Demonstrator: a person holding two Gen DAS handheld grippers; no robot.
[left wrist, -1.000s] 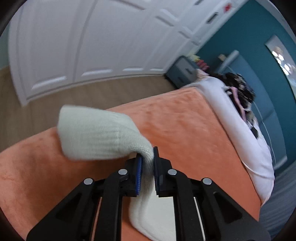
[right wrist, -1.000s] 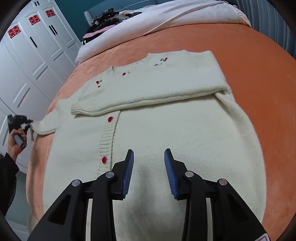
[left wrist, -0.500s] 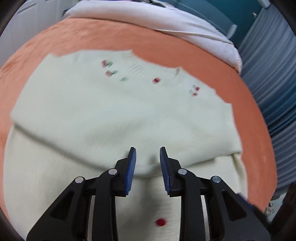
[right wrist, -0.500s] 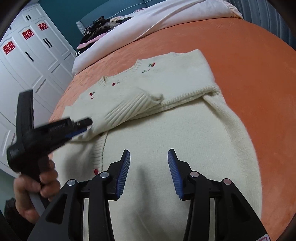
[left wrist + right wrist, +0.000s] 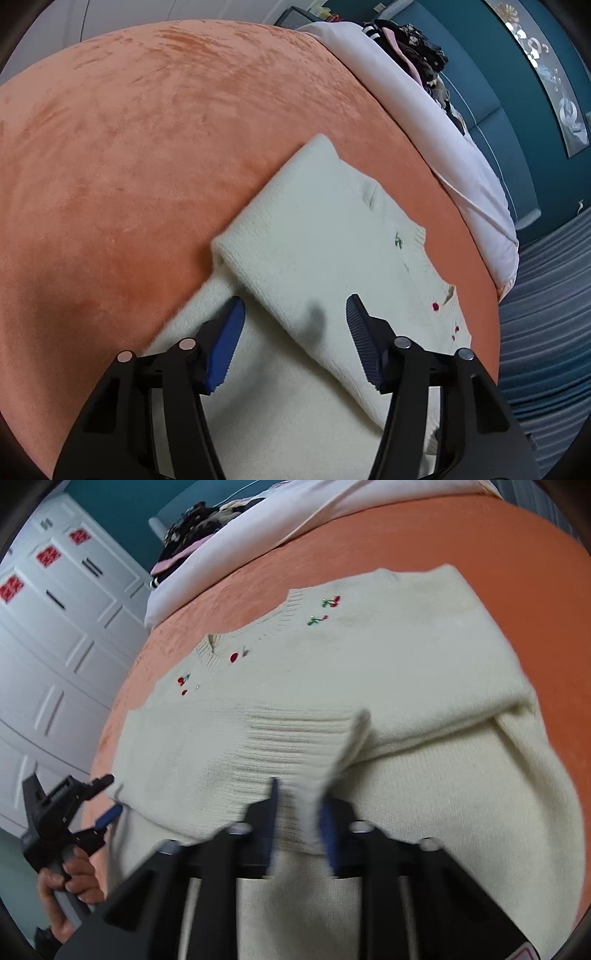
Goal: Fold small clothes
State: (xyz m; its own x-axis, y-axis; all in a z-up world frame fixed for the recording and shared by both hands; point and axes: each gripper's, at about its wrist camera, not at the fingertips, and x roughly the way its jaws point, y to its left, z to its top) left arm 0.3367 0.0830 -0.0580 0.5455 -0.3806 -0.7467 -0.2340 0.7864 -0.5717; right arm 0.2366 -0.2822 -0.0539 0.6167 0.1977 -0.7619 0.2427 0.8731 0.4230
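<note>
Left tongs [image 5: 295, 332] gape over cardigan [image 5: 332, 258]; right tongs [image 5: 299, 812] straddle its cuff [image 5: 295, 746].

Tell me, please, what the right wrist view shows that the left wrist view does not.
Only the right wrist view shows the white wardrobe doors, the ribbed cuff above the blurred right gripper, and the left gripper from outside, open. Only the left wrist view shows the framed picture. Both show the cream cardigan on the orange blanket.

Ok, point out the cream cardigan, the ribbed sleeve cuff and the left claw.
cream cardigan [image 5: 424, 657]: right wrist view, chest panel.
ribbed sleeve cuff [image 5: 295, 746]: right wrist view, ribbing.
left claw [image 5: 295, 332]: left wrist view, between fingertips.
</note>
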